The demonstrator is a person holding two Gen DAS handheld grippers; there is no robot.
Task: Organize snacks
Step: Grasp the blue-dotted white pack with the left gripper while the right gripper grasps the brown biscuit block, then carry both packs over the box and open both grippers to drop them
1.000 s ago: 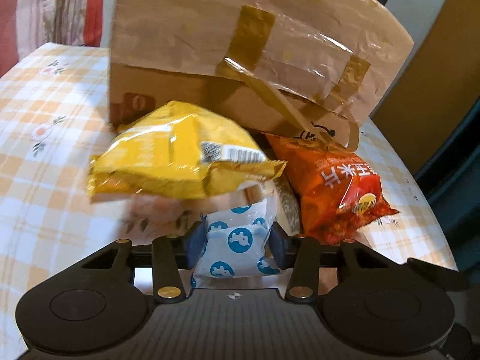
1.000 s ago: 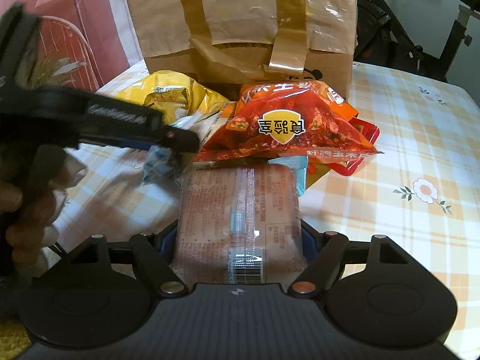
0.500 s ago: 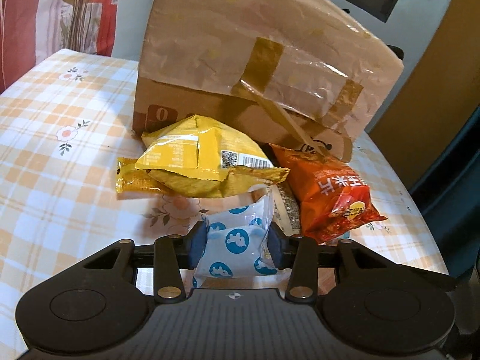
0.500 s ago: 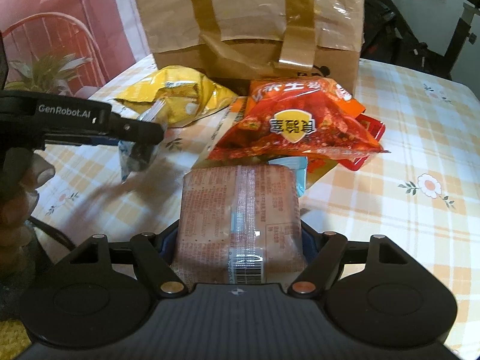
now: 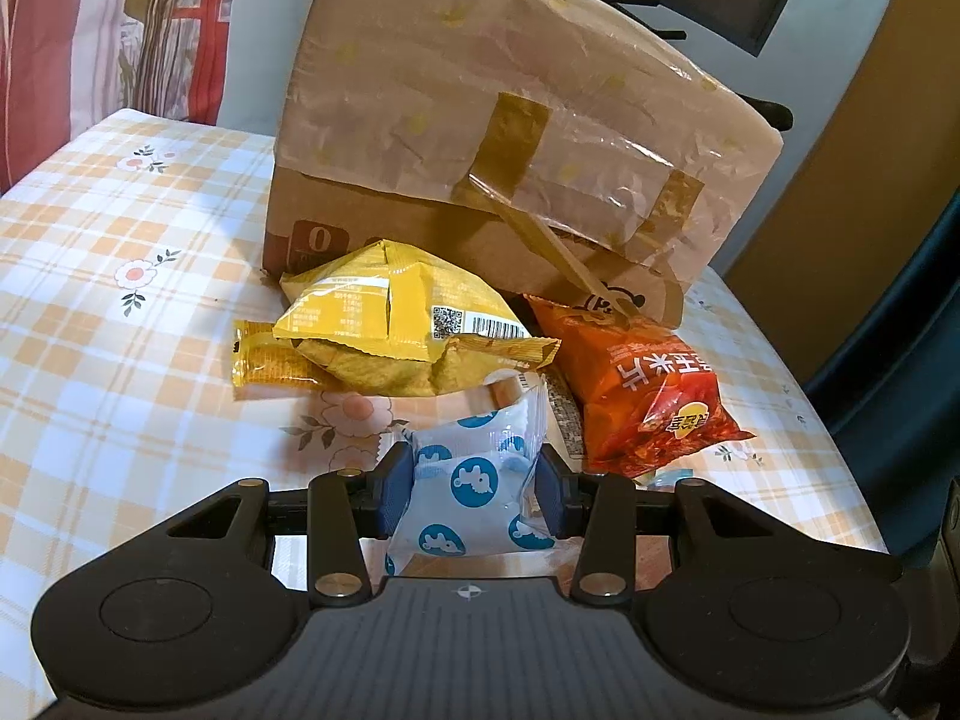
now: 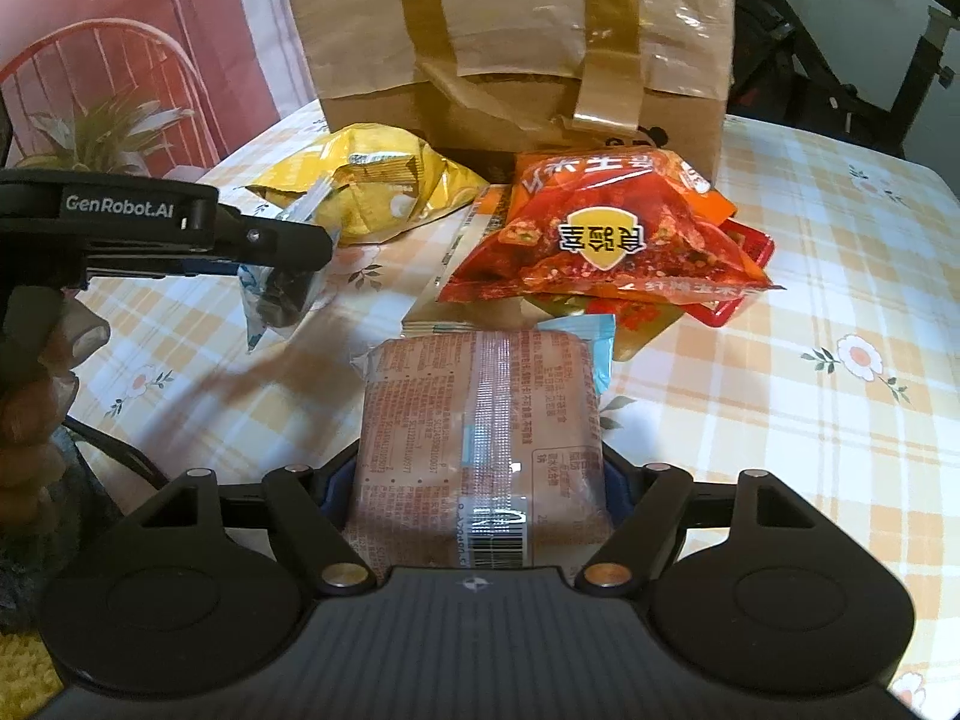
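My left gripper [image 5: 474, 492] is shut on a small white packet with blue dots [image 5: 474, 480], held above the tablecloth in front of the snack pile. It also shows in the right wrist view [image 6: 282, 294] at the left. My right gripper [image 6: 480, 492] is shut on a pinkish-brown wrapped packet with a barcode [image 6: 480, 438]. A yellow chip bag [image 5: 390, 324] and an orange-red snack bag [image 5: 648, 390] lie in front of a brown paper bag [image 5: 480, 138]. The same snack bags, yellow [image 6: 372, 186] and orange-red [image 6: 600, 234], appear in the right wrist view.
The table has an orange-checked flowered cloth [image 5: 90, 300]. More flat packets [image 6: 456, 276] lie under the orange-red bag. A red chair [image 6: 108, 66] stands at the left, exercise equipment [image 6: 840, 42] behind the table at the right.
The left gripper has pulled back and risen from the snack pile with the dotted packet; the pile looks farther off. The right gripper has kept still with its packet.
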